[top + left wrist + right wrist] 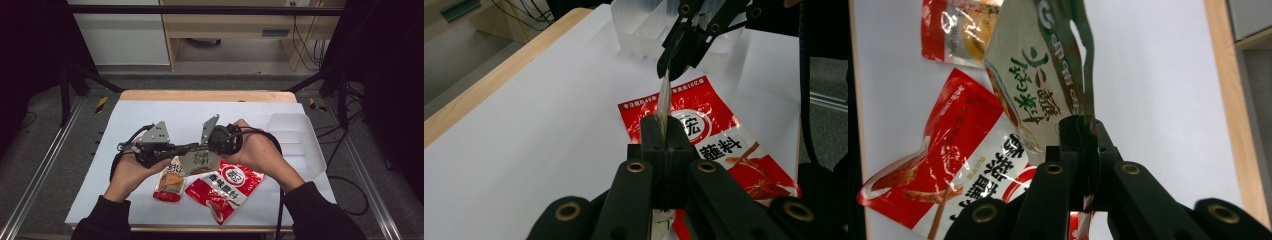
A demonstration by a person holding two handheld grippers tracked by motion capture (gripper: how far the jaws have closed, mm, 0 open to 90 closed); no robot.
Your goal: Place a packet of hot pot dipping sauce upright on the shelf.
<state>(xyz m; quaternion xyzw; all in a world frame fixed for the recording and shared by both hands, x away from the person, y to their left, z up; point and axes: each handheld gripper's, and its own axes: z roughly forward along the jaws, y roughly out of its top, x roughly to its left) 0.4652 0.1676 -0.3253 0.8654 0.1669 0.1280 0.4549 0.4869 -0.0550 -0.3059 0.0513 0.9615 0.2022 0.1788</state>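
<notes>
I see a table (150,107) covered by a white sheet with a wooden edge at the far side, dark frame rails to either side and pale cabinets behind it. Above the middle of the sheet hangs a green-printed packet (199,161), lifted off the surface and stretched between my two grippers. In the right gripper view the packet (1040,75) rises straight up from the jaws, its face turned to the camera; in the left gripper view I see only its thin edge (664,97).

My left gripper (176,149) is clamped tight on one end of the packet, its jaws pointing level toward the right. My left hand (131,172) cups the body from below, the forearm coming up from the near edge in a dark sleeve. My right gripper (196,146) pinches the opposite end, its jaws pressed together on the film and pointing left, so the two tips face each other just apart. My right hand (255,150) wraps the gripper from behind, wrist bent inward.

Under the packet lie a large red packet (225,187) and, just beside it to the left, a small orange-and-red packet (170,182). A clear plastic tray (295,142) sits at the right edge of the sheet.
</notes>
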